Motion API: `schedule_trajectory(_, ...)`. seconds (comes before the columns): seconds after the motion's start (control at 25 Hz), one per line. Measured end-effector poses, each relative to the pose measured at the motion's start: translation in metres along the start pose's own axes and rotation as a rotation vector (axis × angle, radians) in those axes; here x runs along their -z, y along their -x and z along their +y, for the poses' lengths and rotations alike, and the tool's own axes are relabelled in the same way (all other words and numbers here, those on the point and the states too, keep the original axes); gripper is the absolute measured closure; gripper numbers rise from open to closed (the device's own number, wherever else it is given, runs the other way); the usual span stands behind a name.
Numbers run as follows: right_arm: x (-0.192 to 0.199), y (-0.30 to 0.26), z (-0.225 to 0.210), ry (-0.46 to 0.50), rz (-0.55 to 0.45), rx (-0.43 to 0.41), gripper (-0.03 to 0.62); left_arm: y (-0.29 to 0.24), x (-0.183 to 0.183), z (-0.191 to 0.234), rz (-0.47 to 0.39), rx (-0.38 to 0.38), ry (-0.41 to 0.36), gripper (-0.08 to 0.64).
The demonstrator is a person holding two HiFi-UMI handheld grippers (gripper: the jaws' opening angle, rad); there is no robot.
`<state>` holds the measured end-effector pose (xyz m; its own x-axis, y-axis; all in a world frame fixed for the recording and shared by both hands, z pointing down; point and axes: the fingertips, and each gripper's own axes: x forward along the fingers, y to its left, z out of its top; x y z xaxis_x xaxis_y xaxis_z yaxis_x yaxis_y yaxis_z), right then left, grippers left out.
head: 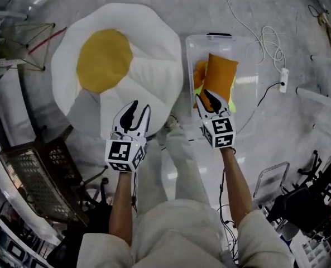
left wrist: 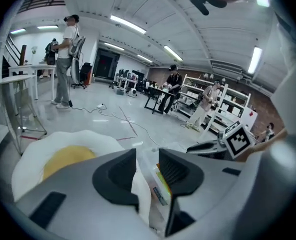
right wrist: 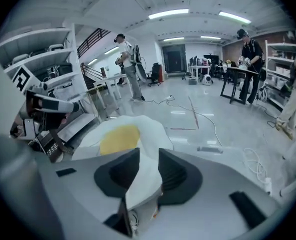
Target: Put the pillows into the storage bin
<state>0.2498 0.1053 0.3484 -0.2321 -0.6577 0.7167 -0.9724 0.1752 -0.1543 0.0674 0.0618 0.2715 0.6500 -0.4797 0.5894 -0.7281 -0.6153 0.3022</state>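
**Left gripper** (head: pixel 139 109) — jaws set apart, nothing between the pads. Through the gap in its own view only the white rim of a pillow and the bin's contents are seen.

**Right gripper** (head: pixel 205 98) — jaws drawn to a narrow gap, nothing gripped. It is held over the near end of the storage bin (head: pixel 248 66), tips just beside the orange pillow (head: pixel 220 74).

**Orange pillow** — lodged in the bin, stood on edge. A second orange piece and a yellow-green edge are seen beside it.

**Fried-egg pillow** (head: pixel 115 66) — the item not yet stowed. It is laid flat on the floor (head: pixel 277 138), white with a yellow yolk.
- From the left gripper it lies ahead and slightly to the left, its near rim just beyond the tips.
- From the right gripper it lies to the left, across the bin's wall.
- The left gripper is judged the nearer.
- The outline is roughly round, so no long axis is offered.
- Its span is judged wider than the bin's opening, so a fold or a two-gripper lift is likely to be called for.

**Storage bin** — clear-walled and set just to the right of the fried-egg pillow. Whether the two touch cannot be told.
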Motion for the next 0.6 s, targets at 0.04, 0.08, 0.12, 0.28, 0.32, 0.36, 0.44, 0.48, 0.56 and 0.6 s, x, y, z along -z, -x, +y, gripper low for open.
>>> schedule_trajectory(0.04, -0.013, 0.003, 0.007, 0.005, -0.008, -0.005, 0.488, 0.01, -0.004, 0.006, -0.003, -0.018, 0.008, 0.427)
schedule_trajectory(0.08, -0.026, 0.007, 0.014, 0.016, -0.015, -0.01, 0.503, 0.02, -0.008, 0.011, -0.006, -0.035, 0.014, 0.436)
schedule_trajectory(0.12, -0.04, 0.012, 0.021, 0.033, -0.022, -0.015, 0.525, 0.03, -0.013, 0.016, -0.01, -0.05, 0.02, 0.449)
schedule_trajectory(0.28, -0.097, 0.029, 0.039, 0.089, -0.059, -0.024, 0.58, 0.067, -0.045, 0.036, -0.054, -0.108, 0.033, 0.505)
schedule_trajectory(0.32, -0.11, 0.033, 0.042, 0.092, -0.067, -0.028, 0.589, 0.075, -0.053, 0.042, -0.067, -0.121, 0.035, 0.513)
schedule_trajectory(0.36, -0.121, 0.037, 0.045, 0.096, -0.074, -0.032, 0.592, 0.084, -0.062, 0.047, -0.079, -0.132, 0.036, 0.519)
schedule_trajectory(0.44, -0.144, 0.047, 0.056, 0.109, -0.089, -0.051, 0.592, 0.103, -0.079, 0.055, -0.101, -0.154, 0.029, 0.534)
schedule_trajectory(0.48, -0.154, 0.053, 0.065, 0.12, -0.096, -0.062, 0.592, 0.115, -0.088, 0.057, -0.11, -0.167, 0.018, 0.539)
schedule_trajectory(0.56, -0.175, 0.068, 0.084, 0.151, -0.109, -0.082, 0.592, 0.139, -0.106, 0.058, -0.13, -0.186, -0.002, 0.546)
schedule_trajectory(0.6, -0.184, 0.076, 0.092, 0.171, -0.117, -0.091, 0.592, 0.151, -0.115, 0.058, -0.141, -0.192, -0.005, 0.548)
